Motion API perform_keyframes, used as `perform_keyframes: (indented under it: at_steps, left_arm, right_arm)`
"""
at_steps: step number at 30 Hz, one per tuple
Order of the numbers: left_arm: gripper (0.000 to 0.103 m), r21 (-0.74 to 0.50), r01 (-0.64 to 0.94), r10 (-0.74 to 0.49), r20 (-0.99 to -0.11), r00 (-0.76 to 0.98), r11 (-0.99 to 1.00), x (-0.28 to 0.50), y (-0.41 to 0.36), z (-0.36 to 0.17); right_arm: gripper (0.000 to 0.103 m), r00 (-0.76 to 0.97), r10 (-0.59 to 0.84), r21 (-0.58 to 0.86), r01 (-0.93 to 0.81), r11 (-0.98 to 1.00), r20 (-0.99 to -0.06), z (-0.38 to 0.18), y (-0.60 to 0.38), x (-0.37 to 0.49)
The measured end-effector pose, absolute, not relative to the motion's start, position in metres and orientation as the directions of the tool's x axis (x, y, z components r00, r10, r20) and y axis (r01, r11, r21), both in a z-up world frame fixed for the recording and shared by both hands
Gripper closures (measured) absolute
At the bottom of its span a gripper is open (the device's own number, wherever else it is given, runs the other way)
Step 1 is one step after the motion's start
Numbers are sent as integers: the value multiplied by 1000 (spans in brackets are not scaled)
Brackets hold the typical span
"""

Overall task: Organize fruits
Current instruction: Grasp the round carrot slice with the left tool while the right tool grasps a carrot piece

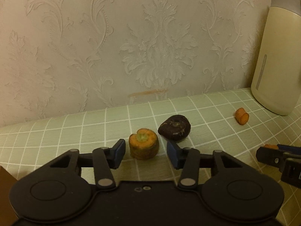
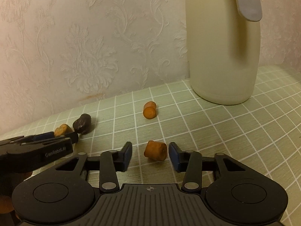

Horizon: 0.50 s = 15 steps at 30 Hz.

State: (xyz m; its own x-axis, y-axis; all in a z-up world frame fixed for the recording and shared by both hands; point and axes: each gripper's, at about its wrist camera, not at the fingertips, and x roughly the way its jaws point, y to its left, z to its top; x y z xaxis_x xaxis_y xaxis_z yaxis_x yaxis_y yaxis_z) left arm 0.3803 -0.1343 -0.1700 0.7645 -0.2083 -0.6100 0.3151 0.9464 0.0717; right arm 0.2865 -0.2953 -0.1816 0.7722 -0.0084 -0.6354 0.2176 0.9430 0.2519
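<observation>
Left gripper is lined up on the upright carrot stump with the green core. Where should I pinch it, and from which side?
Grip the carrot stump across its round side wall, about mid-height, coming in from the near side as the left gripper already does. It stands on a flat cut end, so the curved flanks face the two pads. Both pads still stand clear of it. Keep off the dark fruit just behind on the right.

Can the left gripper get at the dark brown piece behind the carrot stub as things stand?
Probably not directly: the left gripper straddles the carrot stub, pads not yet touching it, and the dark brown piece lies just past its right finger. It would need shifting right first.
</observation>
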Motion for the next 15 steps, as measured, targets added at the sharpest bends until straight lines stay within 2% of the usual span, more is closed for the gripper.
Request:
perform_keyframes:
  at_steps: [5,6,7,15]
  left_arm:
    - [64,67,311,-208,-609,766,948,387,-134,-173]
    - [67,70,314,-209,-606,768,947,387,-135,-173]
    - [77,72,316,-211,-602,770,946,387,-136,-173]
    - [78,68,309,-210,-595,776,949,376,-132,-174]
  right_arm:
    - [69,754,-24,236,235,943,-656,-183,-294,290]
    - [69,754,-24,234,234,943,-657,-183,-294,291]
    - [70,755,-19,238,231,943,-655,-183,-294,292]
    - [73,754,-4,225,201,953,-657,-184,-292,293]
